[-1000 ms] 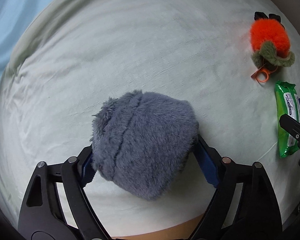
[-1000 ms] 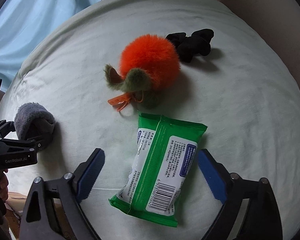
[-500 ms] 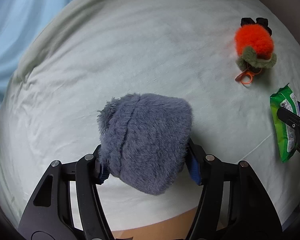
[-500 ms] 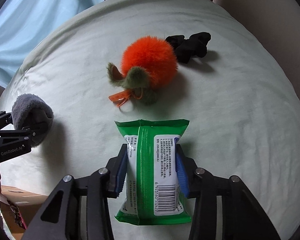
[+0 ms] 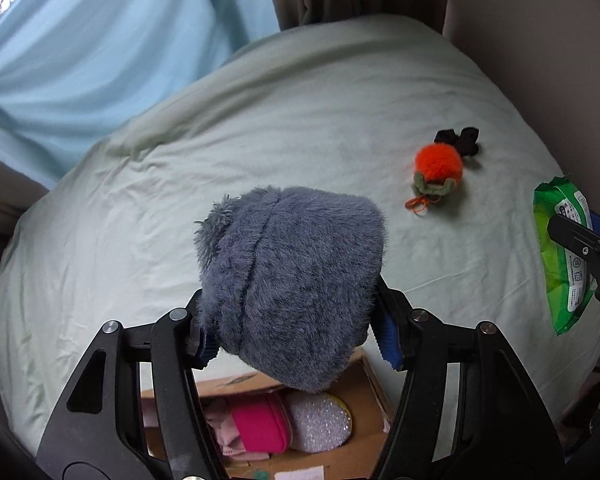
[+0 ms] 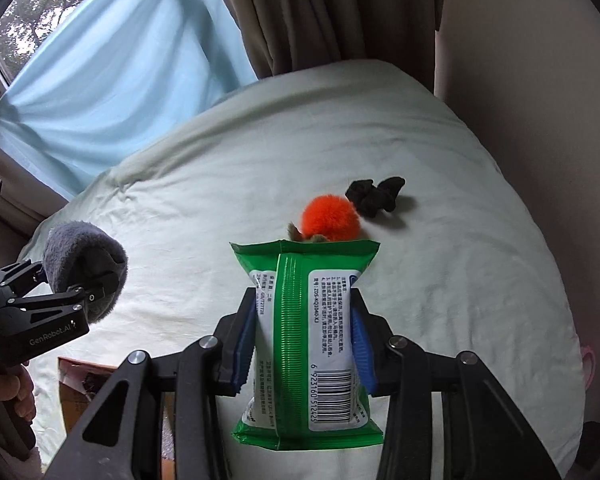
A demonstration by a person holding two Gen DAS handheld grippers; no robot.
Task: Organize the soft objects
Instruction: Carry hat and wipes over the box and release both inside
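Observation:
My left gripper [image 5: 296, 332] is shut on a fluffy grey plush [image 5: 288, 280], lifted off the pale green bed [image 5: 180, 208]; the same plush [image 6: 80, 264] shows at the left of the right wrist view. My right gripper [image 6: 304, 344] is shut on a green pack of wipes [image 6: 304, 340], also held above the bed; the pack [image 5: 564, 252] appears at the right edge of the left wrist view. An orange plush fruit [image 5: 438, 168] with a green leaf collar lies on the bed, and a black scrunchie [image 5: 460, 142] lies just behind it.
A cardboard box [image 5: 374, 408] stands below the bed's near edge, holding a pink pouch [image 5: 256, 426] and a glittery silver sponge [image 5: 320, 424]. Blue curtain [image 6: 112, 92] and brown drapes [image 6: 320, 12] hang behind the bed. A wall [image 6: 532, 80] runs along the right.
Both grippers closed on their objects and rose well above the bed: the left one with the grey plush, the right one with the wipes pack. The cardboard box came into view below.

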